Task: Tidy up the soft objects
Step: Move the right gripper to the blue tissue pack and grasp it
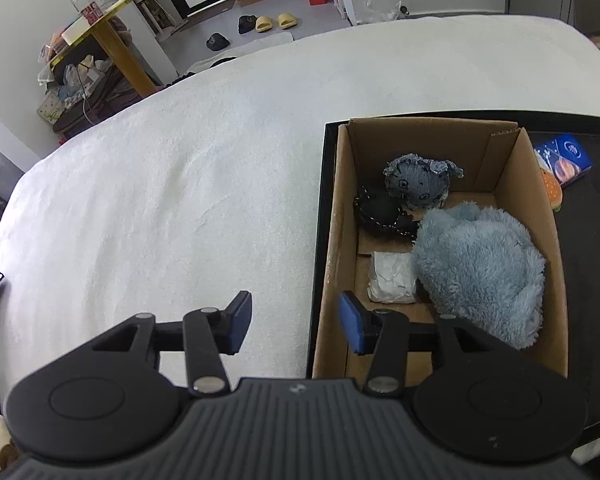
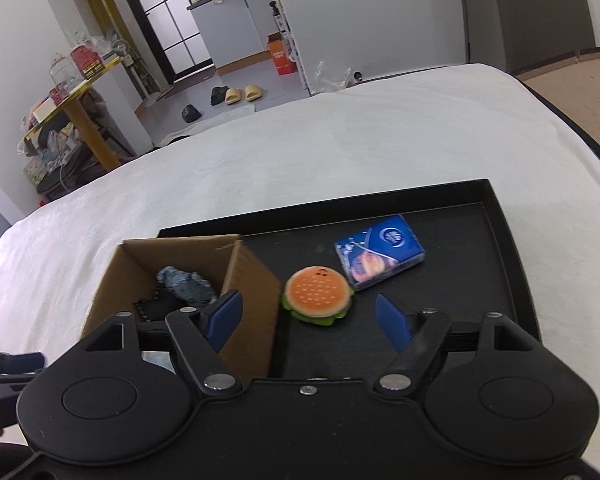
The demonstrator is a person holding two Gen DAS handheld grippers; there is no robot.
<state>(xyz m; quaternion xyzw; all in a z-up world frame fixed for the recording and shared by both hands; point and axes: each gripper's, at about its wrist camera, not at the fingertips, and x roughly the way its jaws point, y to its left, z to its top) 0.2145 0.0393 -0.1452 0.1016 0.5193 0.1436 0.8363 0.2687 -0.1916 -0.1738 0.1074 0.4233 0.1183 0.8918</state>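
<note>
A cardboard box [image 1: 342, 216] stands on a black tray [image 1: 588, 264] on the white bed. Inside lie a fluffy light-blue plush [image 1: 480, 268], a denim toy [image 1: 418, 182], a black studded item [image 1: 382, 212] and a white crumpled packet [image 1: 392, 278]. My left gripper [image 1: 294, 326] is open over the box's near left wall, nothing between its pads. A burger plush [image 2: 319, 294] lies on the tray [image 2: 500, 248] right of the box [image 2: 256, 284]. My right gripper [image 2: 308, 322] stands open just short of the burger, which sits ahead between the fingers, untouched.
A blue packet [image 2: 380, 256] lies on the tray behind the burger, also visible in the left wrist view as a blue packet [image 1: 566, 160]. The white bedcover [image 1: 180, 184] stretches left and beyond. A cluttered yellow shelf [image 1: 100, 40] and slippers [image 1: 270, 22] stand past the bed.
</note>
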